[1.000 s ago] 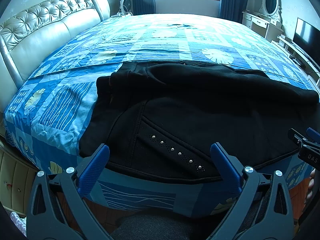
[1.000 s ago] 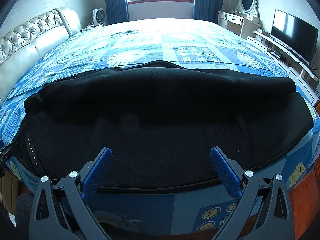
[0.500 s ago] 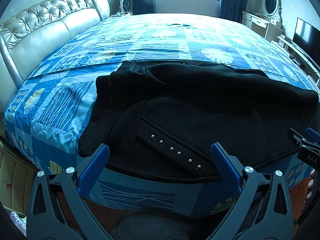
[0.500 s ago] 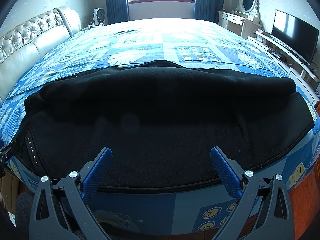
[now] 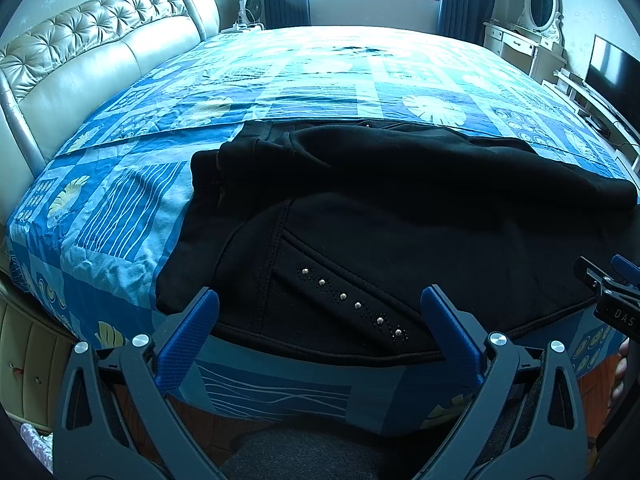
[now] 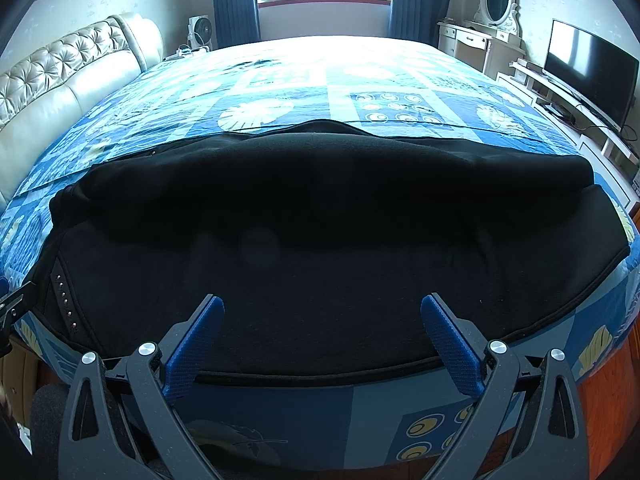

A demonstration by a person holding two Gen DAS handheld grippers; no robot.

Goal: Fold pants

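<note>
Black pants (image 5: 400,216) lie across the near edge of the bed, folded lengthwise, with a row of silver studs (image 5: 352,304) by the pocket at the waist end. They also fill the middle of the right wrist view (image 6: 320,240). My left gripper (image 5: 320,320) is open and empty, just off the bed's edge in front of the studded waist end. My right gripper (image 6: 320,324) is open and empty, in front of the pants' near hem. The right gripper's tip shows at the left wrist view's right edge (image 5: 608,284).
The bed has a blue patterned cover (image 5: 320,80) and a tufted cream headboard (image 5: 80,48) on the left. A dressing table with an oval mirror (image 6: 496,12) and a TV (image 6: 588,68) stand along the right wall. A fan (image 6: 199,32) stands by the window.
</note>
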